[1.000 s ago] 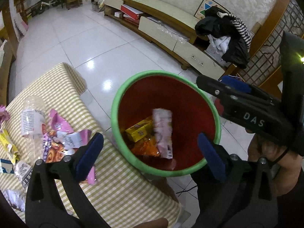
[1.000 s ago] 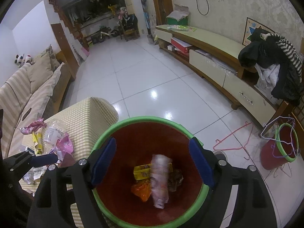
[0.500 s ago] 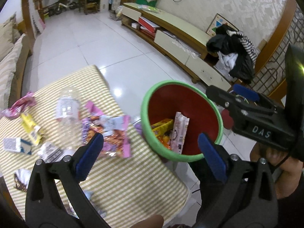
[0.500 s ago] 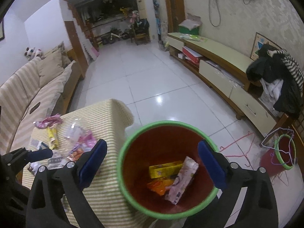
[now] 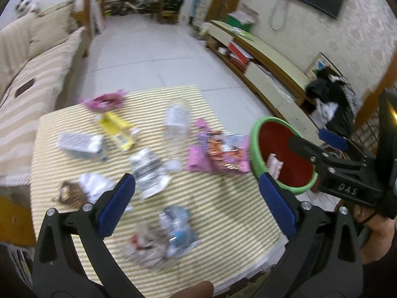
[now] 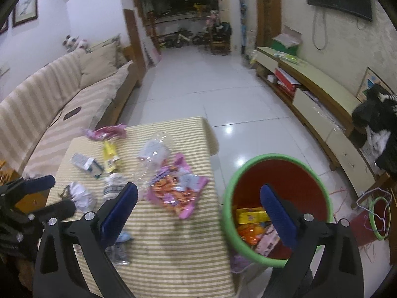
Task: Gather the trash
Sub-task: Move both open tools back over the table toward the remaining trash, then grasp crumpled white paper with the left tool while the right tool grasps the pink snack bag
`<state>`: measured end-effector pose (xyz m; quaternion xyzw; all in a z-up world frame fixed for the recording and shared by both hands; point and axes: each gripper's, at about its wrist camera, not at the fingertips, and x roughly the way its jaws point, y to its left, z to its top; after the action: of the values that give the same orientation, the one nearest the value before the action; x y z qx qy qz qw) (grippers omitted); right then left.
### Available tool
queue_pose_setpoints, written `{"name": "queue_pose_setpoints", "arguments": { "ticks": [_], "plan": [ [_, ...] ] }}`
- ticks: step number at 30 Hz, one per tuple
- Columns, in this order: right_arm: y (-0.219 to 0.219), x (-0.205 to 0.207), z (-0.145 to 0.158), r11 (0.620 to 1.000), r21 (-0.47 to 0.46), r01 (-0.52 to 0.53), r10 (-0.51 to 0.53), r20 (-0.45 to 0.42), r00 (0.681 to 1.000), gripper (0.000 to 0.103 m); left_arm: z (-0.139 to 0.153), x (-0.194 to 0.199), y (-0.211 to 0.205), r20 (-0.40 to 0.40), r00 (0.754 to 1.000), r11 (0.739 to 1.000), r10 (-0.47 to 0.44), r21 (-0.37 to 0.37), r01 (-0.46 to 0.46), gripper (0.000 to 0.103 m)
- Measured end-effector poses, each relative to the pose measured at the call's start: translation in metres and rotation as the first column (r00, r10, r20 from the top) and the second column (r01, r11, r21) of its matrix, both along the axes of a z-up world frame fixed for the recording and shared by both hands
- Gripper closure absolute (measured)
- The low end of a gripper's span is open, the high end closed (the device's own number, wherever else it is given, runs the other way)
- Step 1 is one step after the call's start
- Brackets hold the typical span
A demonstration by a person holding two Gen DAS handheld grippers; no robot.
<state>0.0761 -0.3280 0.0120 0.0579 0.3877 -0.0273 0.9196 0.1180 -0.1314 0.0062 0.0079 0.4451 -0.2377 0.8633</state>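
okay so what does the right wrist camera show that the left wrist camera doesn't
Only the right wrist view shows deep into the red bin: a yellow box and orange wrapper at the bottom, plus a second green-rimmed bin on the floor. Only the left wrist view shows the blurred blue-and-white wrapper near the table's front edge whole. Both show the striped tablecloth, the clear plastic bottle, the pink-and-orange wrappers, and both grippers open and empty.

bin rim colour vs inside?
The round plastic trash bin has a bright green rim and a red interior; clearest in the right wrist view.
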Motion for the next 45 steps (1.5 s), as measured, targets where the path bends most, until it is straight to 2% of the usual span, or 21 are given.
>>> {"name": "queue_pose_setpoints", "arguments": {
  "ticks": [8,11,13,20,25,29,35,45],
  "plan": [
    [0.052,0.003,-0.012,0.998,-0.009,-0.070,0.070,-0.006,0.998,0.007,-0.009,-0.008,0.085,-0.012,0.987,0.986,0.162,-0.022,-0.163,0.005],
    [0.058,0.008,-0.024,0.998,0.011,-0.055,0.055,-0.053,0.997,0.007,-0.016,-0.009,0.112,-0.029,0.977,0.976,0.213,-0.032,-0.214,0.005],
    [0.061,0.012,-0.032,0.998,0.034,-0.057,0.059,-0.081,0.995,0.007,-0.021,-0.010,0.126,-0.039,0.969,0.969,0.242,-0.032,-0.244,0.005],
    [0.070,0.015,-0.042,0.997,0.005,-0.079,0.079,-0.109,0.991,0.007,-0.047,0.000,0.162,-0.102,0.941,0.944,0.322,-0.038,-0.327,0.005],
    [0.065,0.024,-0.053,0.998,-0.022,-0.060,0.057,-0.129,0.990,0.007,-0.059,0.011,0.158,-0.135,0.943,0.949,0.305,-0.044,-0.313,0.005],
    [0.054,0.036,-0.066,0.999,-0.019,-0.034,0.030,-0.150,0.988,0.007,-0.069,0.024,0.139,-0.145,0.952,0.961,0.268,-0.027,-0.275,0.005],
    [0.045,0.063,-0.084,0.999,-0.041,-0.027,0.020,-0.168,0.986,0.007,-0.095,0.049,0.112,-0.186,0.953,0.971,0.240,0.029,-0.239,0.005],
    [0.036,0.105,-0.124,0.996,-0.072,-0.044,0.026,-0.229,0.973,0.006,-0.129,0.086,0.087,-0.215,0.942,0.965,0.258,0.108,-0.239,0.006]
  ]
}}
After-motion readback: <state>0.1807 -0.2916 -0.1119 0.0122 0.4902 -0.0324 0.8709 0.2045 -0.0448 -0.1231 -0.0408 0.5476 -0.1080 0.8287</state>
